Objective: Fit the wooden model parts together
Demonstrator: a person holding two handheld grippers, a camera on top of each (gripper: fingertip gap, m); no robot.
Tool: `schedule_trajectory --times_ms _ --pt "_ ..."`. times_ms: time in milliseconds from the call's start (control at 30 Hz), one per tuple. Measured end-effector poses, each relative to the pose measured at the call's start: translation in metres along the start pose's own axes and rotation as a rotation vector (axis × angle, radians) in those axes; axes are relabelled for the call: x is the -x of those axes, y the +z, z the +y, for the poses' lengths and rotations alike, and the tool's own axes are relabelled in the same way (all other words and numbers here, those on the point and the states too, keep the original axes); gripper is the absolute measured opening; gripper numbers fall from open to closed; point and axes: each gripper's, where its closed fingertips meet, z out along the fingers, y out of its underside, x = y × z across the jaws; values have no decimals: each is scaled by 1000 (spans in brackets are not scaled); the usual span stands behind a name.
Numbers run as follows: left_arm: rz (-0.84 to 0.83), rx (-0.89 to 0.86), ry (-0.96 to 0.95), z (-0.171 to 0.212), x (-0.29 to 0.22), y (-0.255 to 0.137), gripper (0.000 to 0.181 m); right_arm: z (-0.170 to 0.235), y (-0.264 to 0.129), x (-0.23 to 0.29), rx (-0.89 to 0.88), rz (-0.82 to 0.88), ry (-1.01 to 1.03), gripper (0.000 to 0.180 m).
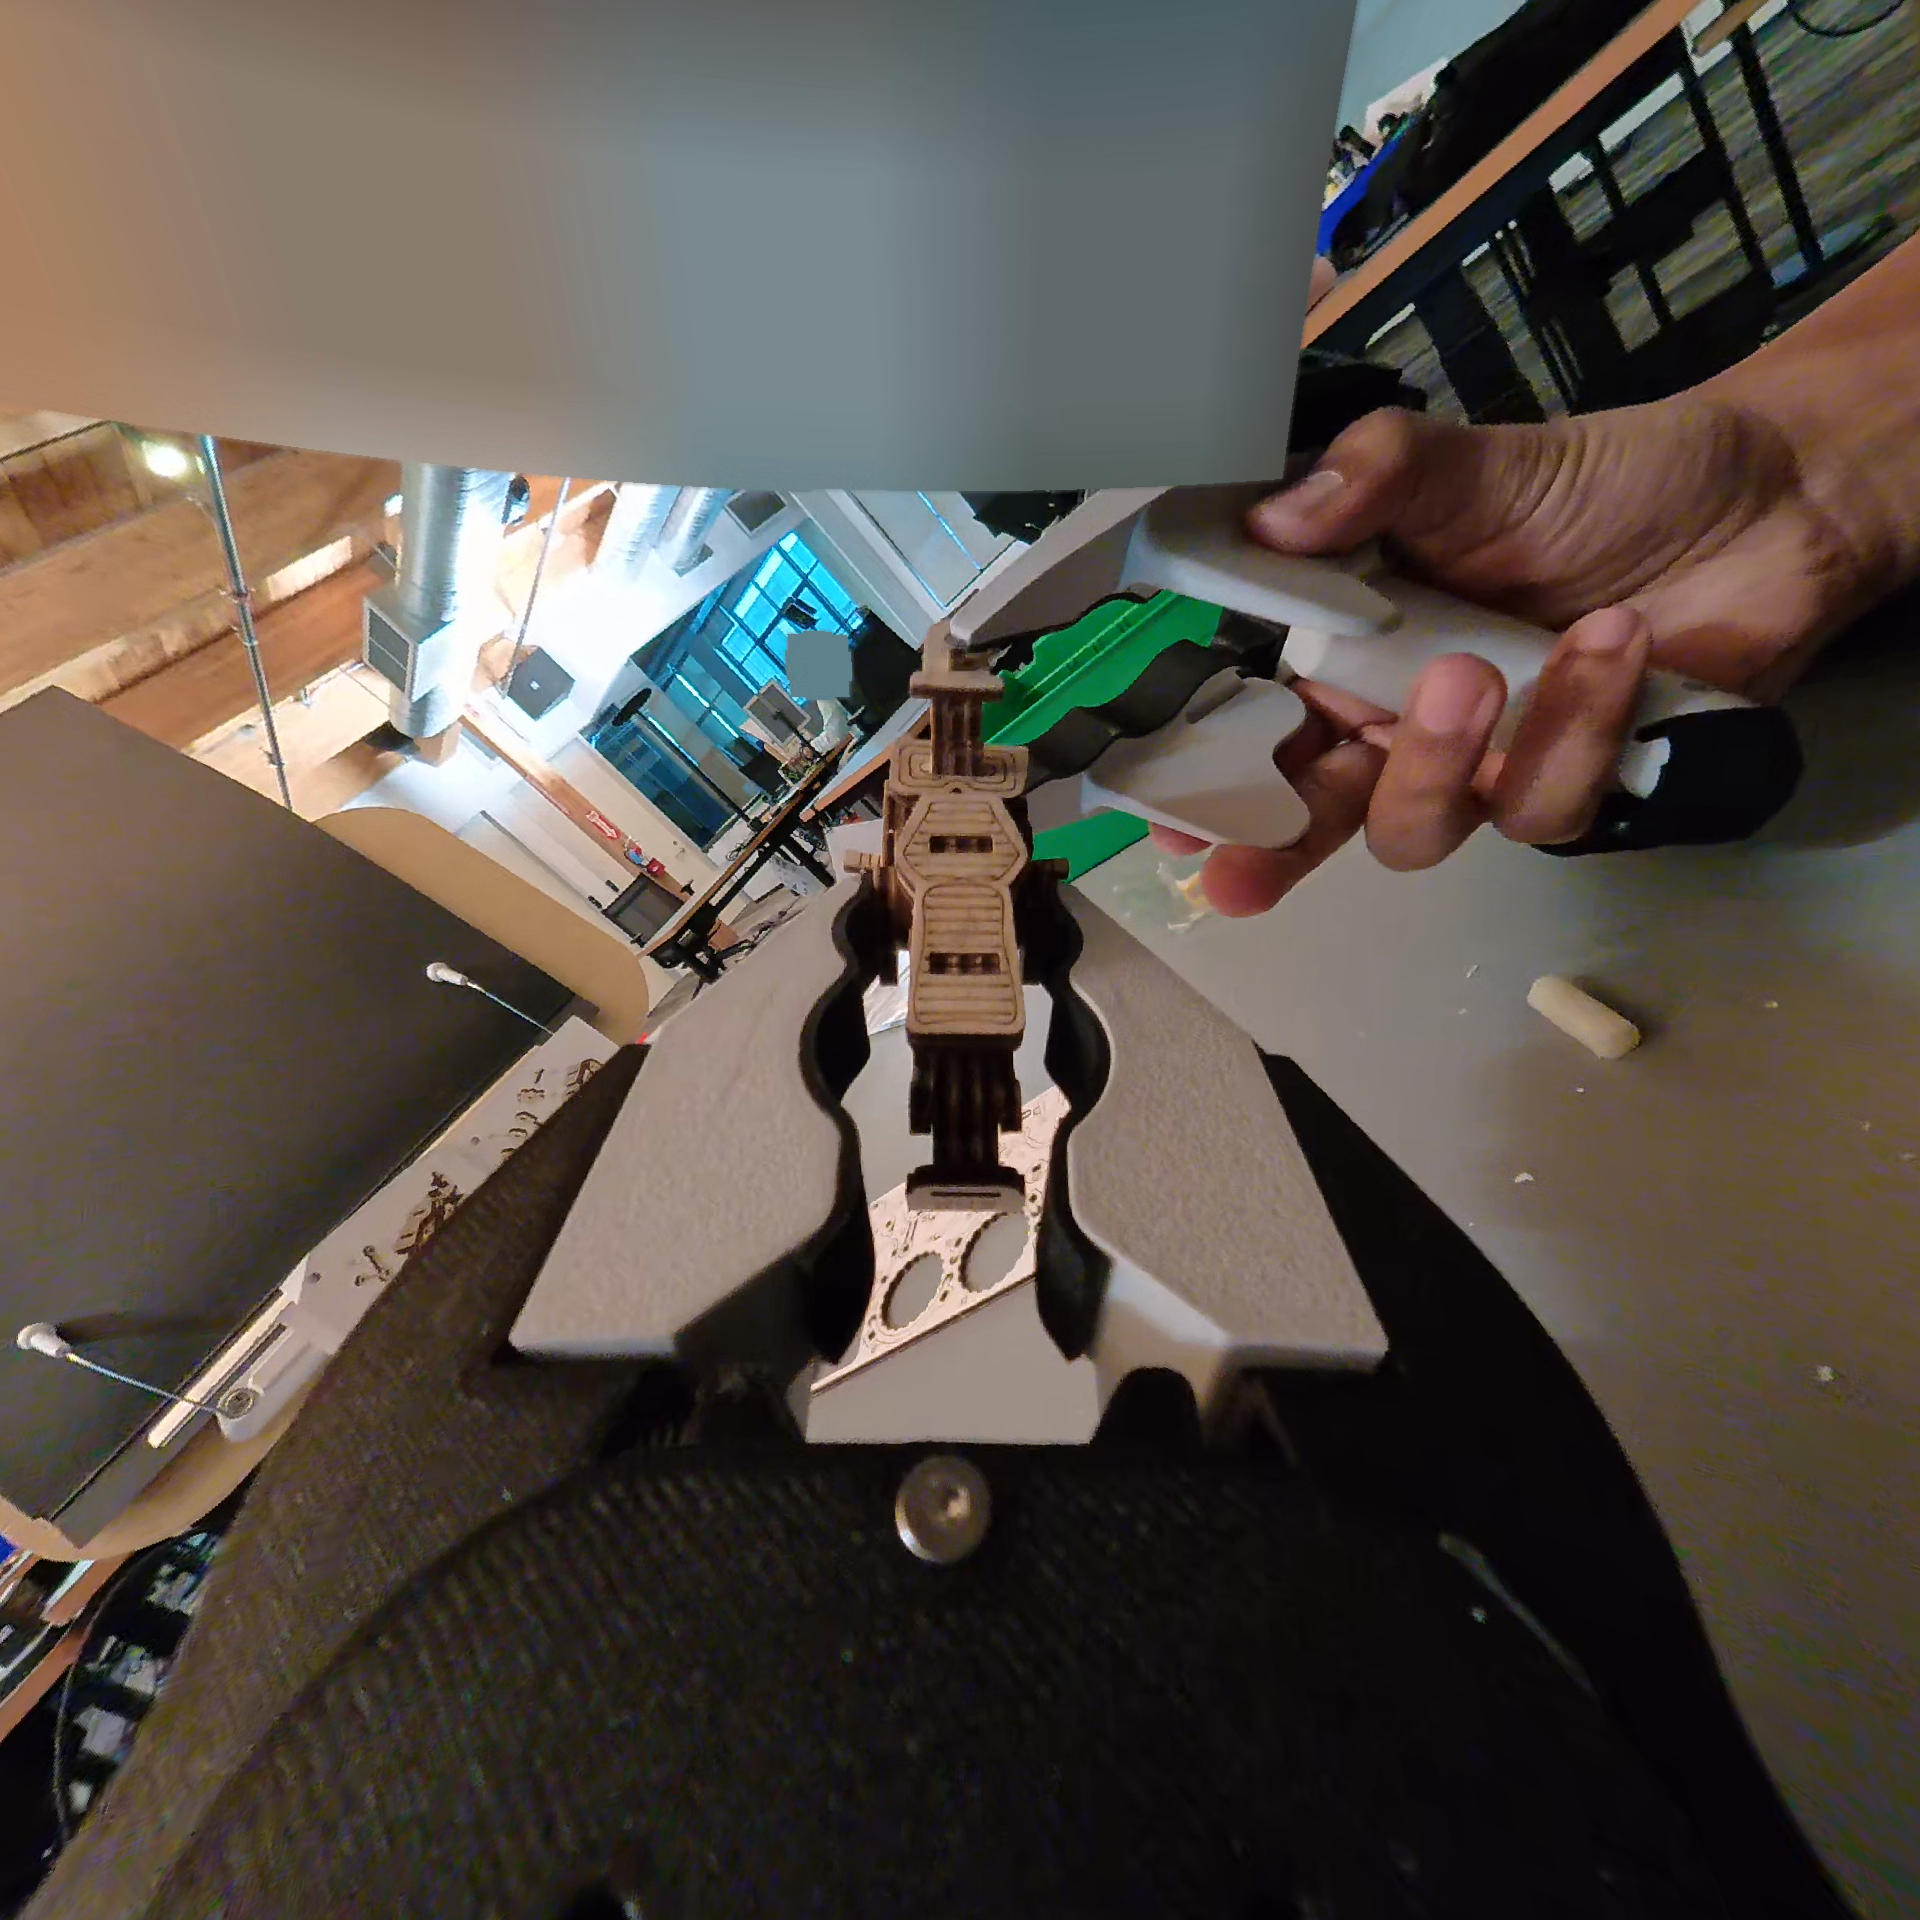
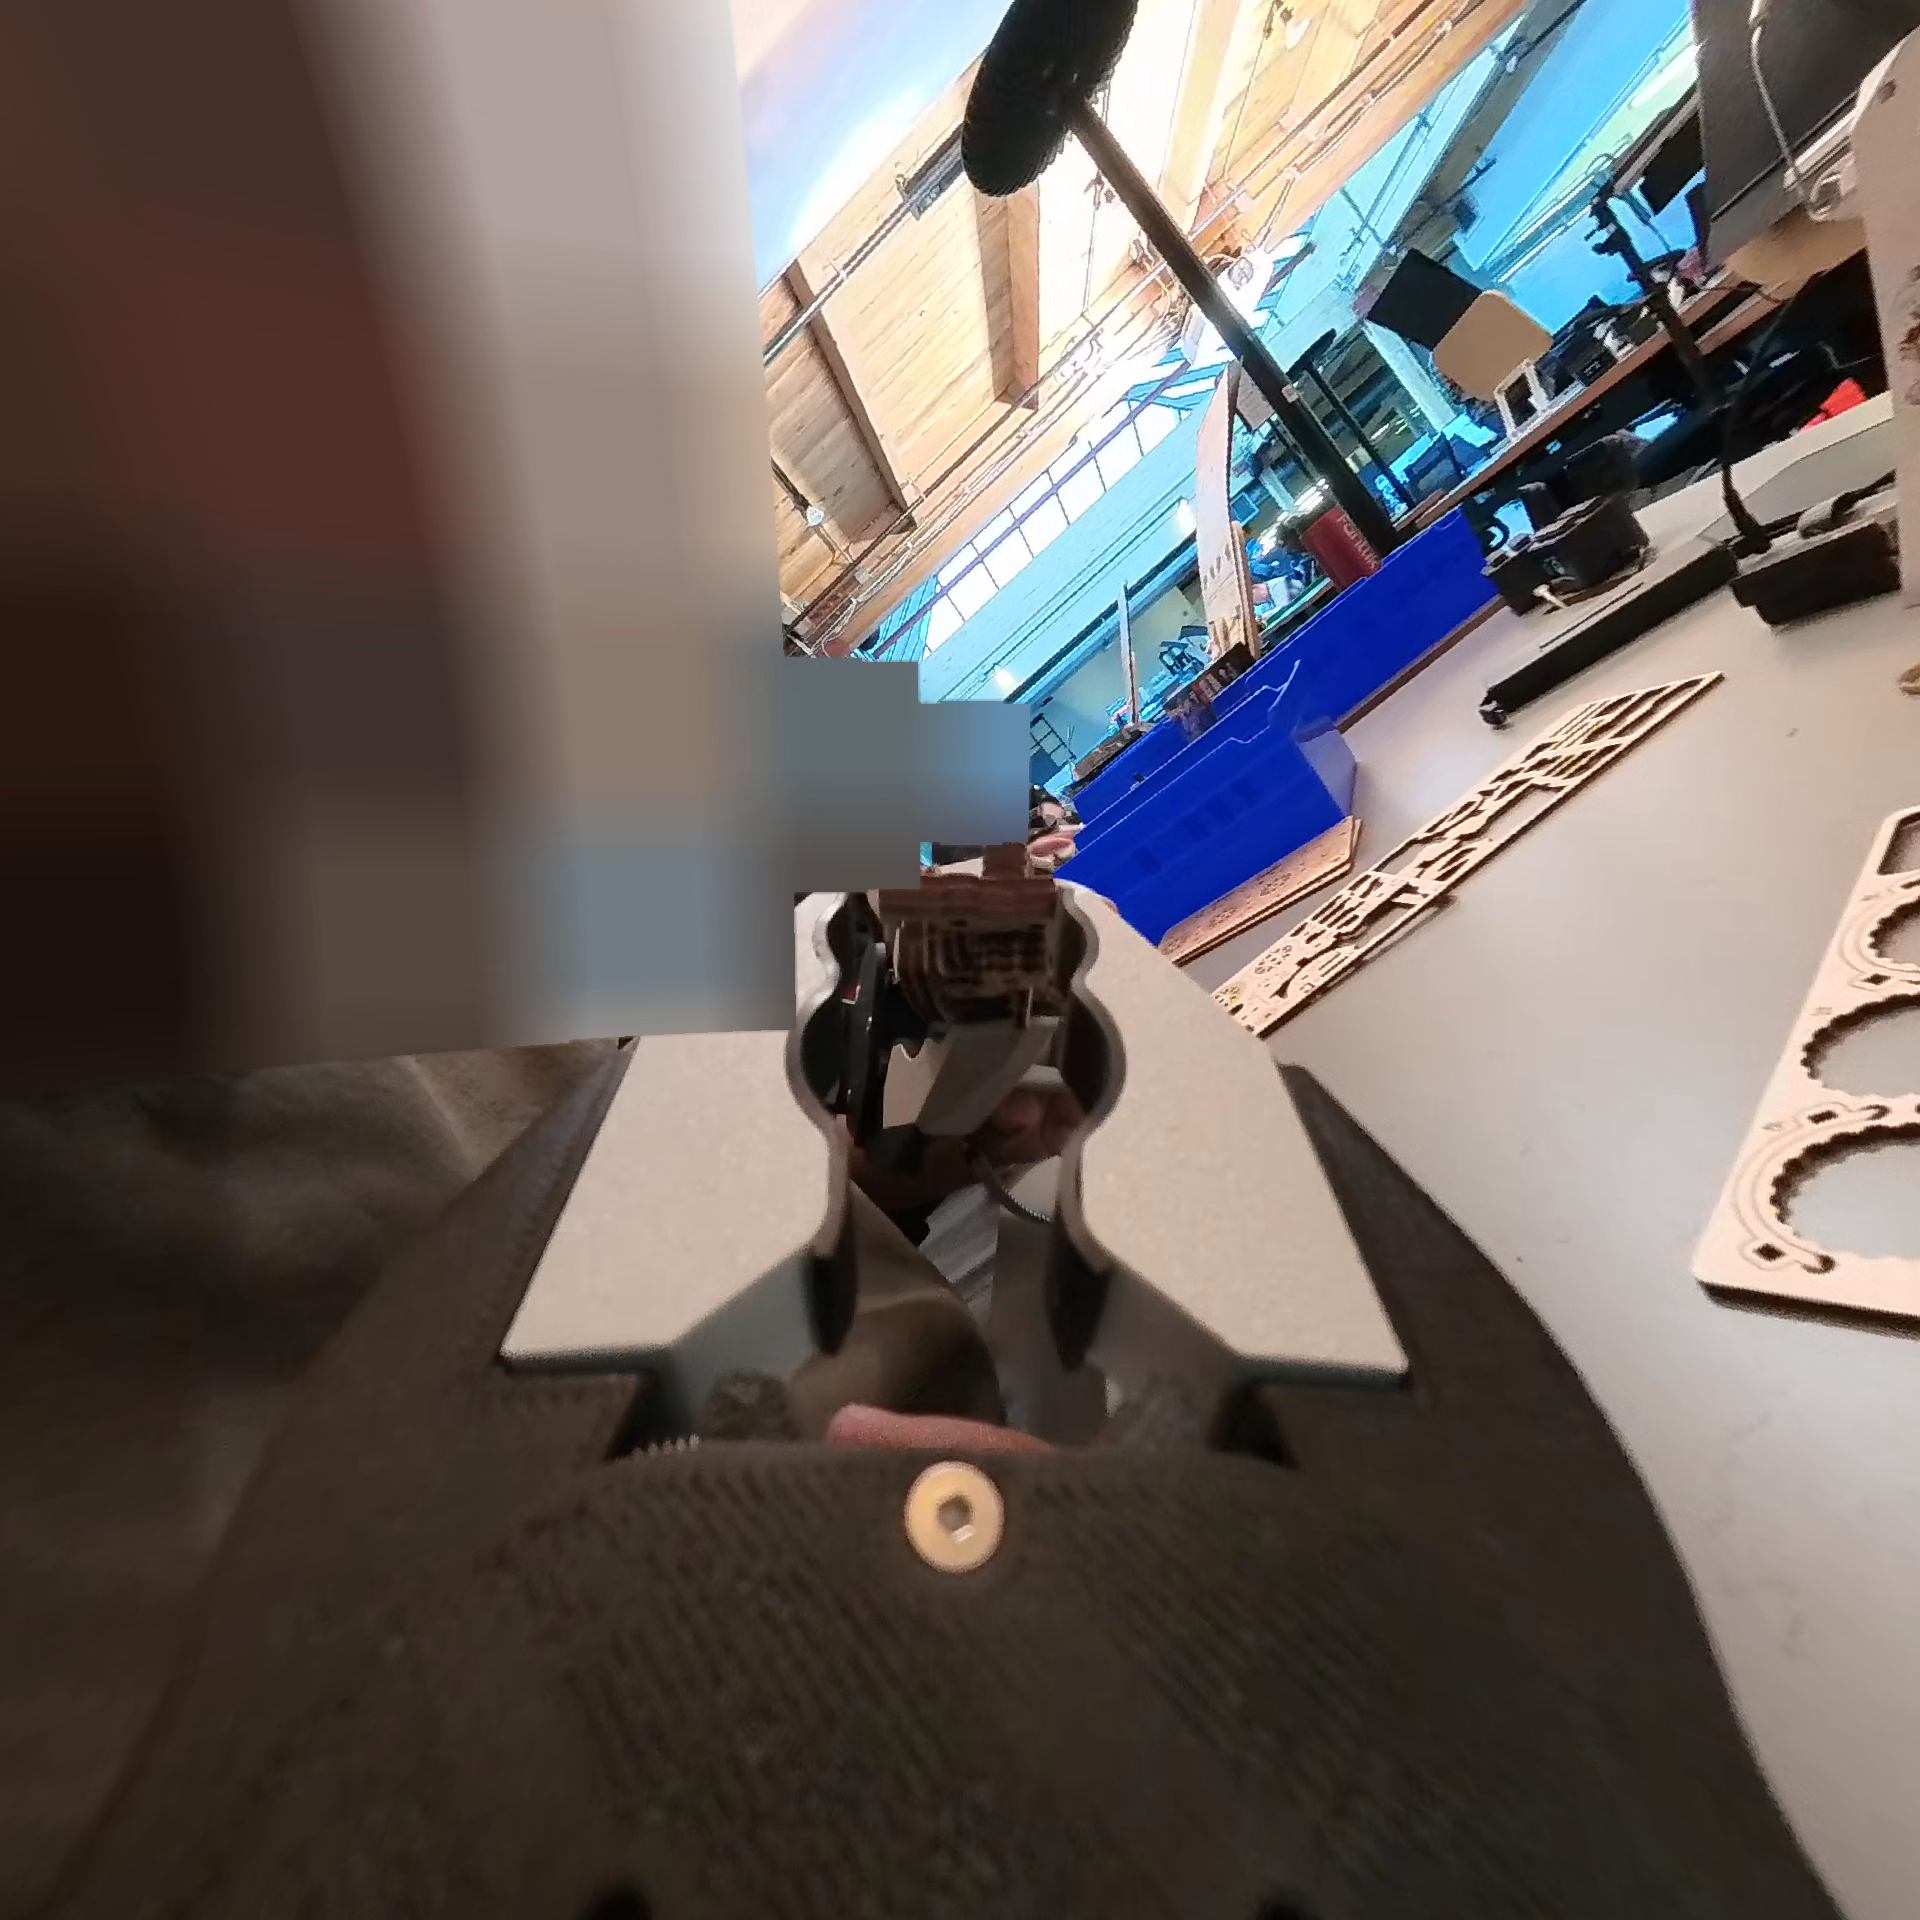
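A small wooden model (image 1: pixel 964 935), made of layered laser-cut plywood, is held upright in the air. My left gripper (image 1: pixel 956 914) is shut on its middle, with one grey finger on each side. My right gripper (image 1: pixel 1023 727), held by a hand (image 1: pixel 1507 665), comes in from the right and closes around the model's top end. In the right wrist view the model's end (image 2: pixel 977 935) sits between my right gripper's (image 2: pixel 945 940) fingertips, with the left gripper's finger (image 2: pixel 966 1081) behind it. A blurred patch hides part of the contact.
Punched-out plywood sheets lie on the grey table (image 2: pixel 1610 1039): one with round holes (image 2: pixel 1849 1091), one long (image 2: pixel 1455 831), and another under the left gripper (image 1: pixel 935 1278). Blue bins (image 2: pixel 1247 790) stand behind. A small cream cylinder (image 1: pixel 1584 1016) lies to the right. A dark screen (image 1: pixel 208 1039) stands to the left.
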Motion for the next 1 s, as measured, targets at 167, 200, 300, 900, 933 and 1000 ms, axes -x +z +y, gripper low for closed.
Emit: schedule_trajectory --times_ms 167,200,300,900,933,1000 --pt "5 7 -21 2 1 1 28 0 0 -2 2 6 5 34" --pt "7 11 -26 3 1 1 28 -1 1 -2 1 12 2 35" --pt "13 21 -17 6 1 1 28 -2 -1 -5 1 41 -23 33" --pt "151 11 46 10 -19 -4 28 17 -18 -8 257 45 -104 36" --pt "156 8 51 10 -20 -5 28 18 -19 -8 267 40 -96 38" --pt "169 -2 51 8 -22 -6 28 20 -20 -6 281 24 -84 38"
